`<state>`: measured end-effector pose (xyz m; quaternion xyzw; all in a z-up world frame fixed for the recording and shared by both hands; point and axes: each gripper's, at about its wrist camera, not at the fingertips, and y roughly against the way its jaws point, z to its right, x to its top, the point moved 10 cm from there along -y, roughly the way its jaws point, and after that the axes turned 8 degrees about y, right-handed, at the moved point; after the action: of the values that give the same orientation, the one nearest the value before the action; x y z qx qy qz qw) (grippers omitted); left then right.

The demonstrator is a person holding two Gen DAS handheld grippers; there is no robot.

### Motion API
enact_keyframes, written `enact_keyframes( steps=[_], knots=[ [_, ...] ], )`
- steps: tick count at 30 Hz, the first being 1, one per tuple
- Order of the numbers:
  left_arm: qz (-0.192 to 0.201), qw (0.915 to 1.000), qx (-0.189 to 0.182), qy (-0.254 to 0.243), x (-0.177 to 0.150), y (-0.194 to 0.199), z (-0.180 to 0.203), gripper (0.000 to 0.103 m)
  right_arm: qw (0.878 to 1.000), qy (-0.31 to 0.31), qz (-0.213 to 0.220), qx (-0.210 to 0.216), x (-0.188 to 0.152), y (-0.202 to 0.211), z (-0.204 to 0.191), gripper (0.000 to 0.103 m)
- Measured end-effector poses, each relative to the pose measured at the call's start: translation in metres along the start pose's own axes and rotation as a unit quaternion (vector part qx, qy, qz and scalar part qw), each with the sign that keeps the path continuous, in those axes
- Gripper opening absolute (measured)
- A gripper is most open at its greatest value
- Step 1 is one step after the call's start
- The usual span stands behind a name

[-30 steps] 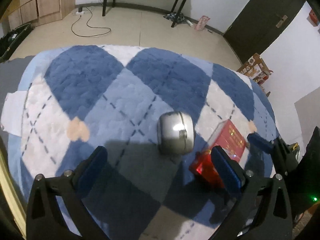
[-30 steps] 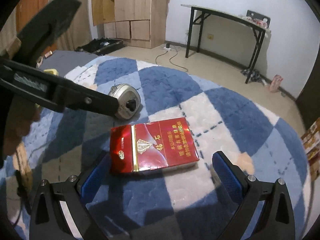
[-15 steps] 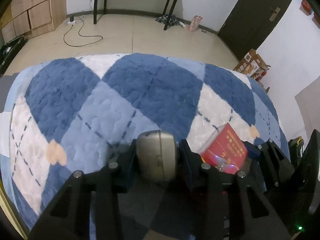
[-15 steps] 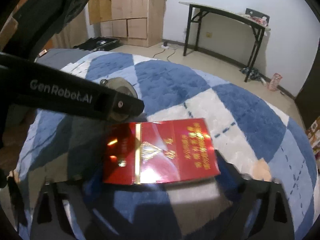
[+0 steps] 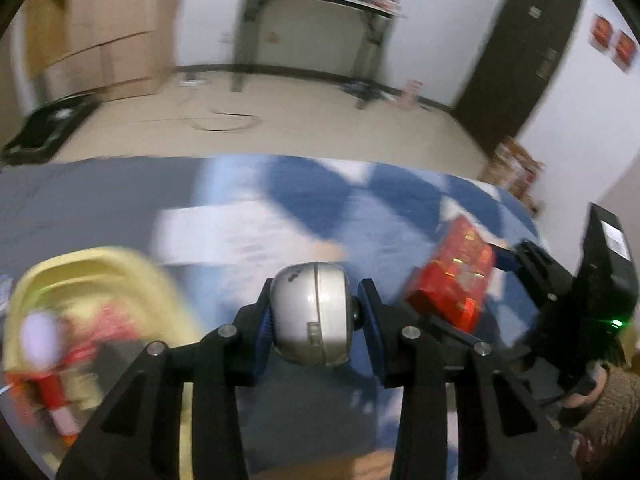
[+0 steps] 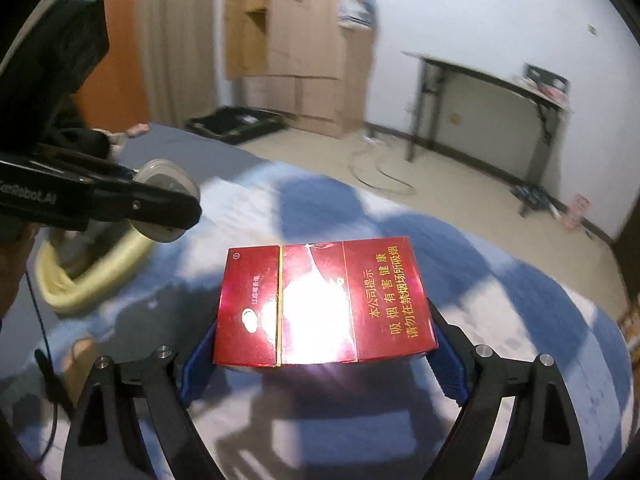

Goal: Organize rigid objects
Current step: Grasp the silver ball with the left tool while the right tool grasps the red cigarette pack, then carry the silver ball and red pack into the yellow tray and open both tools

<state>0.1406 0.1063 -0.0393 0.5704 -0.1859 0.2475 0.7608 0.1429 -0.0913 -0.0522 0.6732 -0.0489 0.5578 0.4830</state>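
My left gripper [image 5: 316, 316] is shut on a round silver tin [image 5: 310, 312] and holds it above the blue and white checked blanket [image 5: 320, 188]. The tin also shows in the right wrist view [image 6: 166, 186], at the left, over a yellow basket [image 6: 96, 272]. My right gripper [image 6: 320, 344] is shut on a red cigarette box [image 6: 324, 304] and holds it lifted off the blanket [image 6: 500, 292]. The box also shows at the right of the left wrist view [image 5: 452, 280].
The yellow basket [image 5: 100, 268] at the lower left holds several red and white items, blurred. A grey mat [image 5: 80, 200] lies left of the blanket. Behind are a bare floor, wooden cabinets [image 6: 304, 40], a black-legged table [image 6: 480, 80] and a dark door [image 5: 532, 40].
Both grippers closed on their objects and lifted them off the blanket. The left one has swung left with the tin, bringing the yellow basket into view.
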Motion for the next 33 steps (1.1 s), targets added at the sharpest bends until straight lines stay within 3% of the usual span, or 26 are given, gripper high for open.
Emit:
enact_keyframes(
  steps=[5,10,15,19,28,29,31,33],
  knots=[
    [-0.004,0.9961,0.053,0.070,0.000,0.040,-0.103,0.041,0.995,0.056,0.018,0.080,0.044,-0.013,-0.109,0.089],
    [-0.005,0.9901,0.099,0.099,-0.012,0.051,-0.180,0.041,0.984,0.119,-0.008,0.130,0.038,-0.035,-0.195,0.089],
    [-0.023,0.9866,0.105,0.123,-0.023,0.039,-0.216,0.041,0.981,0.135,-0.048,0.132,0.029,-0.066,-0.214,0.089],
    [-0.034,0.9881,0.086,0.122,-0.021,0.027,-0.225,0.041,0.982,0.123,-0.049,0.134,0.049,-0.089,-0.227,0.089],
    [-0.029,0.9866,0.081,0.139,-0.009,0.008,-0.230,0.043,0.982,0.111,-0.049,0.144,0.056,-0.132,-0.231,0.090],
    [-0.028,0.9860,0.084,0.141,-0.008,0.008,-0.231,0.045,0.982,0.110,-0.046,0.149,0.055,-0.131,-0.231,0.092],
    [-0.023,0.9860,0.098,0.133,-0.007,0.008,-0.230,0.063,0.980,0.111,-0.044,0.161,0.055,-0.131,-0.231,0.095],
    [0.003,0.9852,0.108,0.133,-0.003,0.016,-0.229,0.094,0.979,0.109,-0.041,0.166,0.055,-0.131,-0.231,0.101]
  ],
)
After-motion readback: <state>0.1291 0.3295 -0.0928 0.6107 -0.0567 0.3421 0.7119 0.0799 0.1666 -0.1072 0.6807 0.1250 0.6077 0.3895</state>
